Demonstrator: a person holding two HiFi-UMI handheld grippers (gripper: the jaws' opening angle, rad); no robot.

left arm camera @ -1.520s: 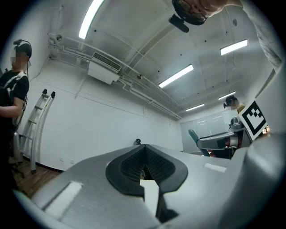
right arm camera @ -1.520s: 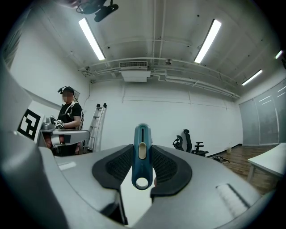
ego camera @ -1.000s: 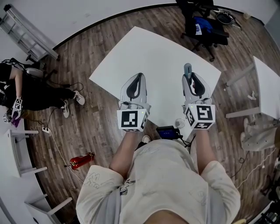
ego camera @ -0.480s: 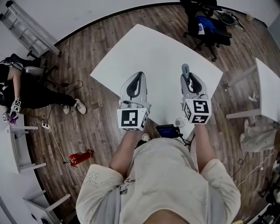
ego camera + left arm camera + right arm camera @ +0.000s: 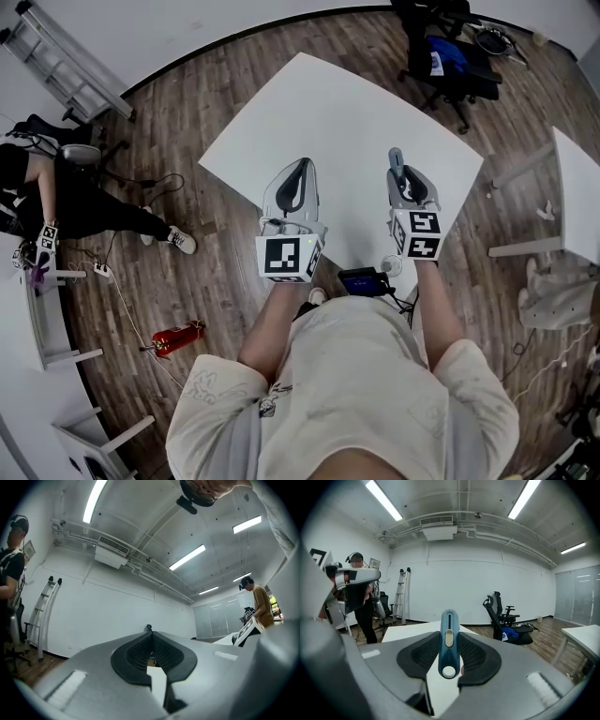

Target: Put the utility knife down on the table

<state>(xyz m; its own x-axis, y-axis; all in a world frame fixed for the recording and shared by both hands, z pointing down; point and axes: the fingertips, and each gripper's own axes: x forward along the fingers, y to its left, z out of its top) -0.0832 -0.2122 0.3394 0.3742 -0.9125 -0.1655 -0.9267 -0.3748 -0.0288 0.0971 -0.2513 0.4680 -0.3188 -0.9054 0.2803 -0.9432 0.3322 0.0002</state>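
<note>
Knife handling first: your right gripper (image 5: 403,180) pinched the blue utility knife (image 5: 449,637) between its pads, the handle sticking out forward past the jaw tips, over the white table (image 5: 323,103). Your left gripper (image 5: 150,638) hung to its left, level with it, jaws pressed together on nothing.

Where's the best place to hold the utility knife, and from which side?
Grip the utility knife mid-handle across its flat sides, coming from the holed butt end, as the right gripper does: the slim body sits between the jaws, slider uncovered.
</note>
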